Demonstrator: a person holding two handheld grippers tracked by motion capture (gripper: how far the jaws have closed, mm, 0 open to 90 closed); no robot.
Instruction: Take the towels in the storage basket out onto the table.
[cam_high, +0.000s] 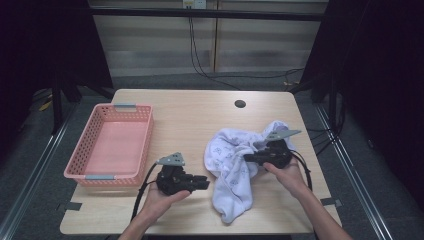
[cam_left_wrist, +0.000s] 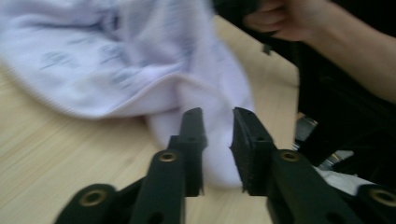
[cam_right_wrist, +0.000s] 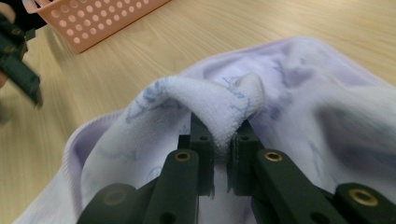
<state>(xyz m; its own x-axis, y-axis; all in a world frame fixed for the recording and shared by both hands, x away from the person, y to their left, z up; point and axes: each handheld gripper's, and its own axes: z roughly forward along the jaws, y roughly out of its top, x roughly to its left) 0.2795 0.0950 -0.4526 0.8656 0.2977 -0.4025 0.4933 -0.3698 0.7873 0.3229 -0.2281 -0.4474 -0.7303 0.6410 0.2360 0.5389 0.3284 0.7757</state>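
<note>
around our hands we saw a pink basket (cam_high: 111, 145) off to the outer side of the left gripper (cam_high: 202, 183), well apart from it, and a small dark hole (cam_high: 240, 104) in the wooden table (cam_high: 185, 117) far beyond both sets of fingers. nothing stood between either gripper and the cloth.

the white towel (cam_high: 232, 165) with faint blue print lay bunched on the table between our two grippers. the right gripper (cam_right_wrist: 220, 151) had its jaws pinched on a raised fold of the towel, the fabric squeezed between the pads and bulging just above the fingertips. the left gripper's jaws stood parted with a gap between them, gripping nothing; the towel's lower edge lay just ahead of its fingertips (cam_left_wrist: 194, 122) and behind the gap.

the print on the towel was too blurred for us to read.
</note>
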